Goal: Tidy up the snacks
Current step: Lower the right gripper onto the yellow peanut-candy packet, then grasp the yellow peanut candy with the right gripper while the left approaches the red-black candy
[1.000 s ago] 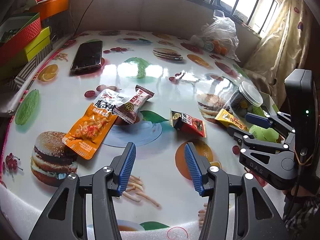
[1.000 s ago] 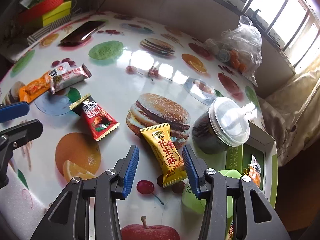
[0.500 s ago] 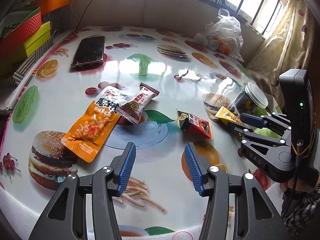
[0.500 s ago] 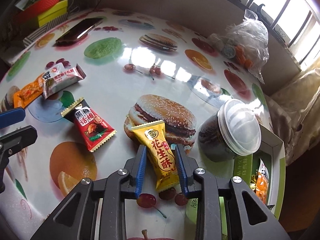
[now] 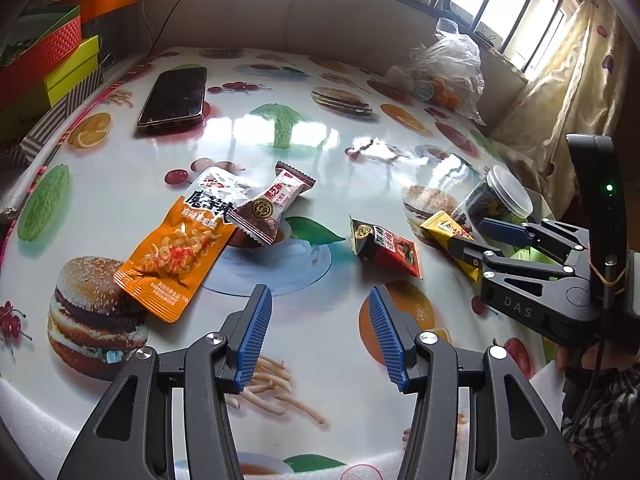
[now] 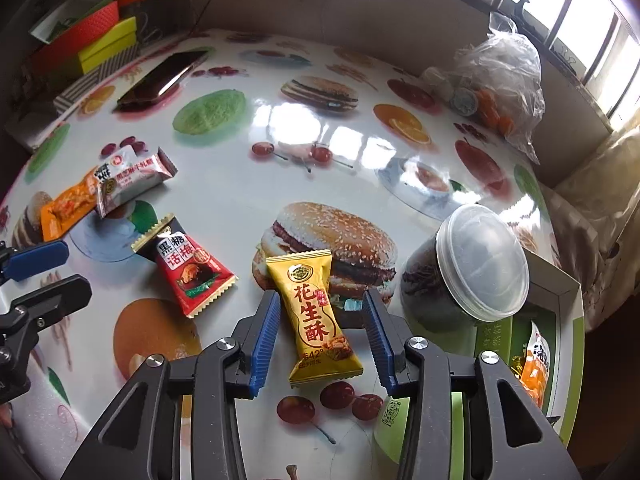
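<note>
Right gripper: fingers spread, straddling the yellow foil snack packet, pads not touching it.
Left gripper: released, hovering above the glossy food-print tabletop.

Both views are lit by daylight from the windows at the upper right, which are blown out to white. Bright glare patches are thrown across the glossy bench. Strong fisheye bending and dark vignetting are seen at the edges; the centre is rendered sharply.
</note>
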{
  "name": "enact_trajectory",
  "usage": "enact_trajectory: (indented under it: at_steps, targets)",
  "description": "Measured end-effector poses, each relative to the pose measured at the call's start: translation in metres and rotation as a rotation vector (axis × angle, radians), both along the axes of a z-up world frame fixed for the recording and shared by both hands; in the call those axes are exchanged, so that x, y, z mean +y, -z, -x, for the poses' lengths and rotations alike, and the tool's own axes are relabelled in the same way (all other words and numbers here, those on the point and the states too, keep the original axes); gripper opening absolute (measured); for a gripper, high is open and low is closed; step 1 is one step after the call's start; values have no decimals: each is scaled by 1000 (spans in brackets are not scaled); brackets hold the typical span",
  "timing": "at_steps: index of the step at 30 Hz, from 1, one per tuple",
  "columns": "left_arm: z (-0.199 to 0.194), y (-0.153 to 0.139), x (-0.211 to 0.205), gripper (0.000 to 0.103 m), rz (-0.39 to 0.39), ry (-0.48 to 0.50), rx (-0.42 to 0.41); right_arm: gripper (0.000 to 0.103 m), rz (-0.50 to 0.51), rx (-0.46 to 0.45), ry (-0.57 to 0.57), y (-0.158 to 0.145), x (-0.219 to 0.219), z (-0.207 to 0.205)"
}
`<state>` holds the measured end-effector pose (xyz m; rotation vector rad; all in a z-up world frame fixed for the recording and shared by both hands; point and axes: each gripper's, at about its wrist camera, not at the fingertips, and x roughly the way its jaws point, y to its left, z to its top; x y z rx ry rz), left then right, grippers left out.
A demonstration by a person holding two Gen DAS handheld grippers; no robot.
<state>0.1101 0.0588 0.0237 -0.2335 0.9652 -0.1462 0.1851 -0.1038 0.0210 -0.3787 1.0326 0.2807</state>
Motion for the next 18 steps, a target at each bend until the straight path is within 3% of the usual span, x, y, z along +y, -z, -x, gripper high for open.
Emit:
enact_trajectory:
  at_steps: [4, 6, 8, 18]
  targets:
    - [-1, 2, 1, 52, 2, 1, 5, 42, -5, 16, 11, 6, 1, -2]
    - [-1, 2, 3, 52, 4, -4, 7, 27, -42, 32, 21, 7, 1, -3]
    - [-2, 3, 4, 52, 5, -8, 8, 21, -43, 24, 17, 7, 5, -4]
    - [-2, 5, 13, 52, 40, -39, 22, 20, -128, 65, -94, 5, 35, 20]
